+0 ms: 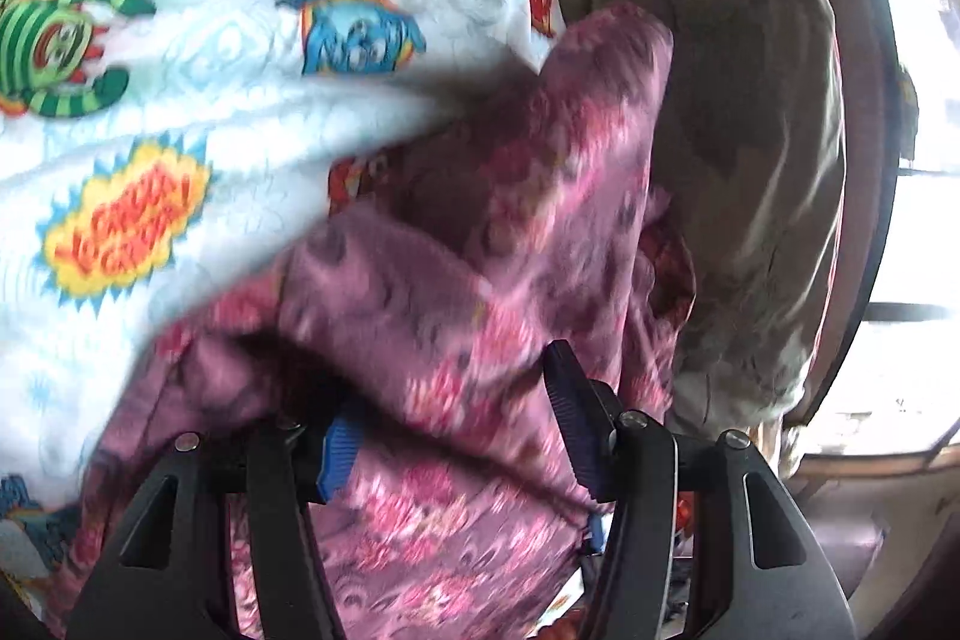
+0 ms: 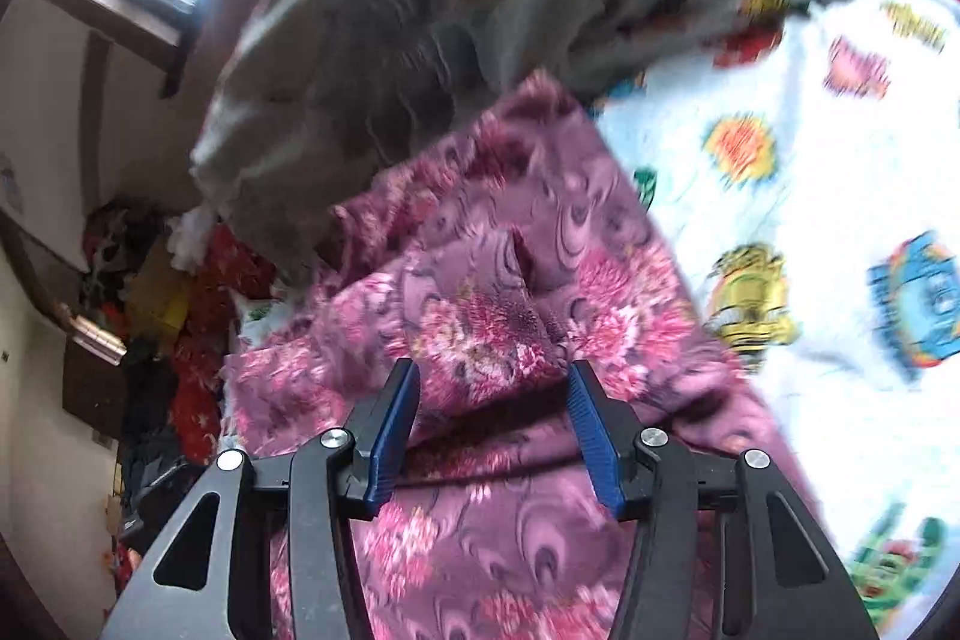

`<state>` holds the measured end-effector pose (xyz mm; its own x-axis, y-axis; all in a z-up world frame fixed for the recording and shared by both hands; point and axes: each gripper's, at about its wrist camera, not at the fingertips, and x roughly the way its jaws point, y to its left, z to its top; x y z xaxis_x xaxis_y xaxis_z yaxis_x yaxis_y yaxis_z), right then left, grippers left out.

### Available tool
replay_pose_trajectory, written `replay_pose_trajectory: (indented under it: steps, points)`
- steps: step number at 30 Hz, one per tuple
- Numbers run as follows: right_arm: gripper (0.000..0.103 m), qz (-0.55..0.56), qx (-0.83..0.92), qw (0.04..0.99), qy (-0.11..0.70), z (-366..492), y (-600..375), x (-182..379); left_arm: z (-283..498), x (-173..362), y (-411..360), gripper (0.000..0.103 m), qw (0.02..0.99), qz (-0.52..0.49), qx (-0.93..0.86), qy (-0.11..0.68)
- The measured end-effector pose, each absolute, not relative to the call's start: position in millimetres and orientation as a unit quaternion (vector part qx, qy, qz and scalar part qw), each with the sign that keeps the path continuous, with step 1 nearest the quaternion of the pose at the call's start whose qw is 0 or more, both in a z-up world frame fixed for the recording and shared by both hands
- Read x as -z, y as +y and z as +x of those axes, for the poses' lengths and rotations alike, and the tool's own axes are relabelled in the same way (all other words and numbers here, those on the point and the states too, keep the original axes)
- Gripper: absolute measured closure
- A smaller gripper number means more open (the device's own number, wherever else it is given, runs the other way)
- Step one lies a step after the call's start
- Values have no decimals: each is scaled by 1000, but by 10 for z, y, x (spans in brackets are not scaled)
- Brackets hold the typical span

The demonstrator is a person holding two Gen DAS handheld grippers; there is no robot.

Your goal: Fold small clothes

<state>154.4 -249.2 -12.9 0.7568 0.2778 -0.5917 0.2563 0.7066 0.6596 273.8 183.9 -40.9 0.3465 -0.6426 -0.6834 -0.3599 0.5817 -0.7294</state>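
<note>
Both grippers low over pink floral garment (image 2: 480, 292) on cartoon sheet (image 2: 810, 196). L gripper (image 1: 456, 430) jaws wide, cloth draped between; R gripper (image 2: 492, 430) wide, straddling a fold.

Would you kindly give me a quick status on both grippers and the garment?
Left gripper and right gripper open, purple floral cloth bunched between their fingers. Cloth crumpled, unfolded, on cartoon sheet. Grey garment lies alongside.
</note>
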Motion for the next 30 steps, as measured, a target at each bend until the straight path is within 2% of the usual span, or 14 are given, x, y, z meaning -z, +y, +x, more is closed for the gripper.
replay_pose_trajectory:
  steps: [1, 2, 3, 4, 5, 9, 13, 16, 18, 20, 22, 25, 27, 30]
  points:
    - [50, 391, 7, 850, 354, 1610, -2492, 172, 2765, 374, 1855, 59, 694, -445, 97, 557]
    - [56, 407, 9, 844, 347, 1621, -2522, 204, 2791, 300, 1875, 80, 703, -443, 98, 548]
    - [70, 424, 2, 841, 336, 1653, -2543, 209, 2804, 248, 1881, 87, 707, -442, 104, 542]
    - [96, 438, -14, 838, 324, 1681, -2575, 159, 2801, 141, 1893, 87, 715, -437, 113, 534]
    - [97, 440, -26, 842, 309, 1685, -2612, 46, 2786, 64, 1901, 87, 724, -430, 115, 527]
    - [98, 391, -37, 893, 220, 1497, -2735, -472, 2703, -74, 1812, 87, 746, -396, 130, 520]
    - [98, 328, 29, 897, 295, 1515, -2839, -246, 2645, 290, 1607, 87, 736, -341, 102, 576]
    - [98, 314, 58, 878, 355, 1492, -2919, 65, 2561, 453, 1703, 87, 713, -376, 112, 581]
    - [97, 333, 45, 874, 350, 1393, -2933, 75, 2510, 360, 1781, 87, 720, -368, 118, 576]
    - [91, 327, 59, 876, 351, 1334, -2924, -9, 2412, 204, 1823, 87, 735, -351, 133, 564]
    - [91, 323, 101, 885, 319, 1183, -2951, -150, 2307, 37, 1816, 87, 743, -349, 162, 548]
    - [90, 329, 92, 905, 253, 1004, -2932, -373, 2283, -178, 1659, 80, 763, -317, 192, 529]
    - [90, 301, 49, 914, 267, 1152, -2788, -444, 2381, -249, 1474, 60, 786, -270, 188, 524]
    - [90, 258, 20, 919, 299, 1411, -2539, -380, 2589, -93, 1227, 59, 797, -206, 167, 543]
